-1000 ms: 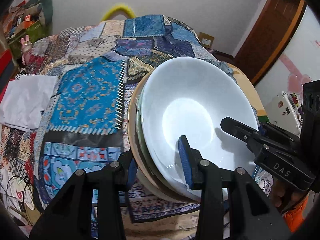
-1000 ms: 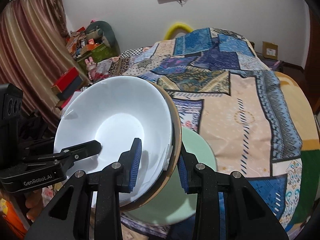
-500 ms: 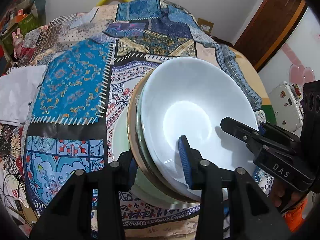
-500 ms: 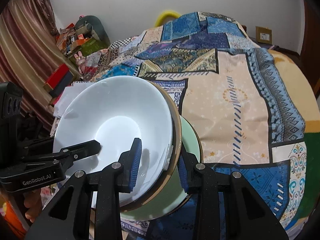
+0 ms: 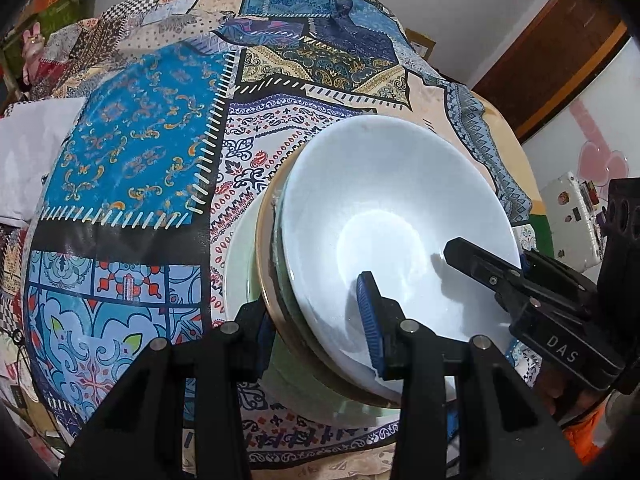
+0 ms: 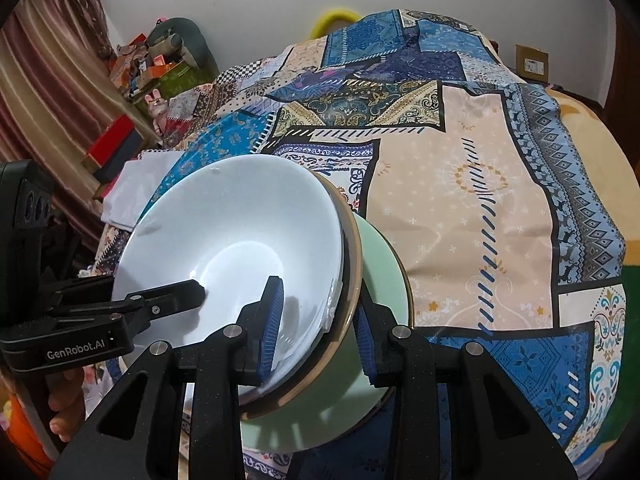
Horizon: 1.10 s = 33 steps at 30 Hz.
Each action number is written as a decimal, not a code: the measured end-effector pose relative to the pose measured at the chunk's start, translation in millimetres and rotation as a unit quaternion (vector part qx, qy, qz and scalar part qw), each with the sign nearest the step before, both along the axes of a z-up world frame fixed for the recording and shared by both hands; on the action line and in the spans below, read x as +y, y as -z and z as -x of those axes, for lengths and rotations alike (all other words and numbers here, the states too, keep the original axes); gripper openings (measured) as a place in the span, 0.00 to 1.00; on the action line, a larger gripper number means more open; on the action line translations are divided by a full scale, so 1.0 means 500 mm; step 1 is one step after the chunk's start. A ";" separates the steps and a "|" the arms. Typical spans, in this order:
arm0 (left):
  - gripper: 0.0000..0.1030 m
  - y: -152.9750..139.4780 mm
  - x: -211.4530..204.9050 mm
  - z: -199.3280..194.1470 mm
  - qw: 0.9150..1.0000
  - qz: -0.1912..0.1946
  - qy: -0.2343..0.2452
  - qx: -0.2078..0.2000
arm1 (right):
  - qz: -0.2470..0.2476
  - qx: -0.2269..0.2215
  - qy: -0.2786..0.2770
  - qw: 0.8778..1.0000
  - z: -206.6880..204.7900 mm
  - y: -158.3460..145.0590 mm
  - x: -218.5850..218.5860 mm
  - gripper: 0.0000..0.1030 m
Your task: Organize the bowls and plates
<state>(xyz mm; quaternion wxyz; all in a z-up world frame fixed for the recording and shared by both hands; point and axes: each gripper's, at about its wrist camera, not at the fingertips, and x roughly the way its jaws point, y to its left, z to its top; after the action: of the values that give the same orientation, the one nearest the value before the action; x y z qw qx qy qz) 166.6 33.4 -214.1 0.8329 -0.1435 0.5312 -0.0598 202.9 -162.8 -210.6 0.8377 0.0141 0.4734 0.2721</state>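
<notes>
A white bowl (image 5: 384,208) (image 6: 224,232) tops a tilted stack of nested dishes, the lowest with a gold rim (image 5: 264,264) (image 6: 356,248). The stack hangs just over a pale green plate (image 5: 240,264) (image 6: 384,272) on the table; I cannot tell whether they touch. My left gripper (image 5: 316,308) is shut on the stack's near edge, one pad inside the white bowl, the other behind the stack. My right gripper (image 6: 318,312) clamps the opposite edge the same way, its jaws starting to open with the stack between them. Each gripper shows in the other's view (image 5: 480,264) (image 6: 172,300).
A patchwork tablecloth (image 5: 132,140) covers the round table. A folded white cloth (image 5: 32,152) (image 6: 132,188) lies at its left edge. A white box (image 5: 568,216) stands off the right side. Red boxes (image 6: 116,140) and clutter (image 6: 160,68) sit beyond the table's far left.
Both grippers have sunk toward the table with the stack of dishes. The green plate now shows closer under the stack. Both grips look the same.
</notes>
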 end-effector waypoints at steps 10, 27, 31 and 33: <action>0.38 -0.079 0.002 0.034 0.997 -0.052 -0.007 -0.057 | -0.007 -0.049 0.015 0.999 0.025 -0.077 -0.022 0.40; 0.69 -0.379 -0.025 0.225 0.944 -0.111 -0.033 -0.309 | -0.069 -0.227 0.014 0.971 0.175 -0.317 -0.049 0.55; 0.81 -0.418 -0.033 0.273 0.926 -0.124 -0.040 -0.355 | -0.081 -0.272 0.014 0.959 0.218 -0.361 -0.052 0.59; 0.85 -0.433 -0.036 0.296 0.917 -0.129 -0.044 -0.375 | -0.087 -0.286 0.011 0.954 0.233 -0.374 -0.054 0.67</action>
<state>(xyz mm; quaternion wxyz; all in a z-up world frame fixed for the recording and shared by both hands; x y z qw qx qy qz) 18.5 15.6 2.3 0.9840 -0.0252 0.1761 -0.0033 86.3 -189.8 -23.3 0.9366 0.0137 0.1881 0.2953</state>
